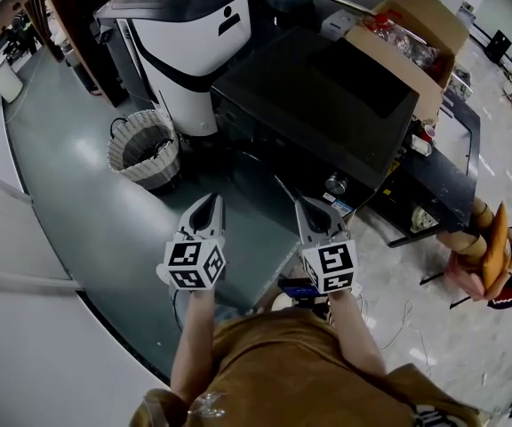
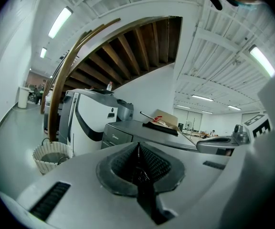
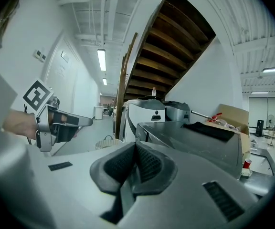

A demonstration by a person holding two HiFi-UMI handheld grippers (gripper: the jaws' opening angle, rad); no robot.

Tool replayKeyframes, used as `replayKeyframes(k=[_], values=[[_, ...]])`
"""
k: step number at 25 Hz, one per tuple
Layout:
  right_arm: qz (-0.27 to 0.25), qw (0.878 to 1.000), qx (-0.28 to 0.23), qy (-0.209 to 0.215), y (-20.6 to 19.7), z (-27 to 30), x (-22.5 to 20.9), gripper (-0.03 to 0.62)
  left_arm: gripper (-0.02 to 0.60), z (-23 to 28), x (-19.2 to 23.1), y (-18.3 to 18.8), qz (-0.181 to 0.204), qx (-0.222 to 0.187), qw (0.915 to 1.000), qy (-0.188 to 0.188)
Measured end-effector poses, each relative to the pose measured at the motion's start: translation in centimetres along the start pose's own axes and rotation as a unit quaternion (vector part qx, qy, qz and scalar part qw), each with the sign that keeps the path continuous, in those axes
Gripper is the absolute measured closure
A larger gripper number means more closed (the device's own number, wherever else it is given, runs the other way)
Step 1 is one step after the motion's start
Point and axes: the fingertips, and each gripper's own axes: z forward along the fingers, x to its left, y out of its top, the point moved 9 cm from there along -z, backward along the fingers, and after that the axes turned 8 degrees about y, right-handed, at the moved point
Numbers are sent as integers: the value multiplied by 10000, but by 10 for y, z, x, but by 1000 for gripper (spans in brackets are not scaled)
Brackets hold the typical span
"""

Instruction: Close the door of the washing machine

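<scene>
Washing machine [image 1: 327,105], dark and boxy, is seen standing on the floor ahead of both tongs and slightly to their right. Left tongs [image 1: 210,200] are clenched on nothing. Right tongs [image 1: 308,204], likewise clenched and empty, are judged nearer its front. Its door cannot be made out.

Left gripper [image 1: 208,205] and right gripper [image 1: 308,206] held side by side, pointing forward, fingers [image 1: 199,217] pressed together, empty

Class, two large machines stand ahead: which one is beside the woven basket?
The white machine with the black stripe; the woven basket sits at its foot. The dark grey machine stands apart, by the cardboard box.
</scene>
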Motion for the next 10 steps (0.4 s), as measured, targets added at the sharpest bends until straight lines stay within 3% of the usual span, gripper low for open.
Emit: replayKeyframes(k=[10], values=[[69, 10000, 3, 60, -4, 4, -5, 582, 548, 7, -4, -1, 34, 5, 10000, -8]])
